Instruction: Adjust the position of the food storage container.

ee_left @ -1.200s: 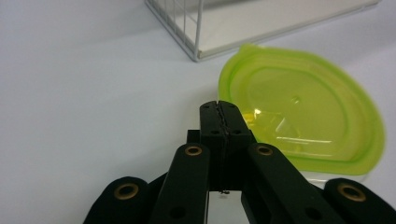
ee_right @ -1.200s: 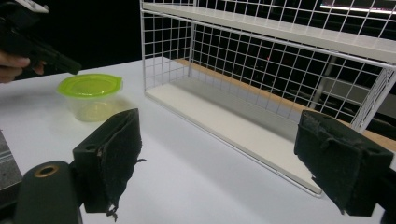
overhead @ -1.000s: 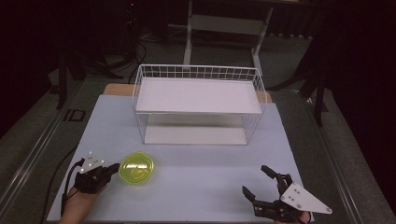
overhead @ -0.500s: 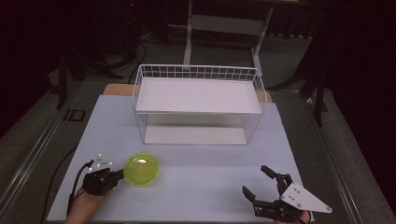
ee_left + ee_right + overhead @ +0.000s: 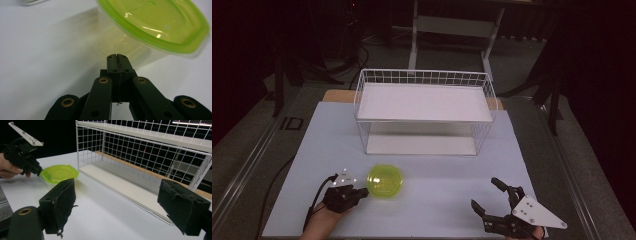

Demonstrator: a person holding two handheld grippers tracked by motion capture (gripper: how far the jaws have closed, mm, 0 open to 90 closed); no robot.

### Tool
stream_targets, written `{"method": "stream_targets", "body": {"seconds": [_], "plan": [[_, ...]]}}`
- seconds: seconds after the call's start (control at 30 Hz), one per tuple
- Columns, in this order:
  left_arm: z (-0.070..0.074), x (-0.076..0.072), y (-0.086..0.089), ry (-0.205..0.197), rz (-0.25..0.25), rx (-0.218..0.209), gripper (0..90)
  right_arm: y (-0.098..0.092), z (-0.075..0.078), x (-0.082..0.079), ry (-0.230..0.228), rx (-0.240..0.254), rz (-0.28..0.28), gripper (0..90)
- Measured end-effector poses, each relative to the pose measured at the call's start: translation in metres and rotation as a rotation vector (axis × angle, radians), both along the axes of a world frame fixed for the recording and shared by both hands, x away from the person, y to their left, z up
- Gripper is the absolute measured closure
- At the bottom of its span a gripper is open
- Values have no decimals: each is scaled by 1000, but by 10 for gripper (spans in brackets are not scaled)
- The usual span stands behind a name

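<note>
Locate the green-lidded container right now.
In the high view the container sits on the table's near left, in front of the wire rack, with the shut left gripper at its left edge.

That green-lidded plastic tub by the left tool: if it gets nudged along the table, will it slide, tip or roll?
The tub probably slides: it looks squat and sits flat on the smooth white table. Tipping seems unlikely. It appears light, since its clear wall shows nothing obvious inside, so a small push from the shut left tool may send it skidding. Its thin wall may flex.
</note>
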State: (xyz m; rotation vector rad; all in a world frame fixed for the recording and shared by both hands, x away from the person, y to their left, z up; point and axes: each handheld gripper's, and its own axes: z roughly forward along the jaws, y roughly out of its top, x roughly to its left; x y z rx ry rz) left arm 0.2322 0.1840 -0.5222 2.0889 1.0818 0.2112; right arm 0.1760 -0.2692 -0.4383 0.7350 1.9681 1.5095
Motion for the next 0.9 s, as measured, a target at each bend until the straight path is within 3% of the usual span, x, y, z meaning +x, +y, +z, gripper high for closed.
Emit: {"method": "stream_targets", "body": {"seconds": [0.17, 0.33, 0.4, 0.53, 0.6, 0.83, 0.9], "plan": [[-2, -1, -20, 24, -44, -7, 900, -2, 0, 0, -2, 4, 0, 148], [-1, 0, -17, 12, -19, 7, 900, -3, 0, 0, -2, 8, -4, 148], [1, 7, -6, 6, 30, -20, 900, -4, 1, 0, -3, 10, -4, 148], [1, 15, -4, -4, 38, -11, 900, -3, 0, 0, 0, 7, 0, 149], [1, 20, -6, 18, 43, -31, 900, -3, 0, 0, 0, 6, 1, 149], [-1, 18, -32, 26, -26, -9, 900, -4, 0, 0, 2, 12, -2, 149], [0, 17, -40, 34, -48, -26, 900, -4, 0, 0, 3, 14, -2, 149]]}}
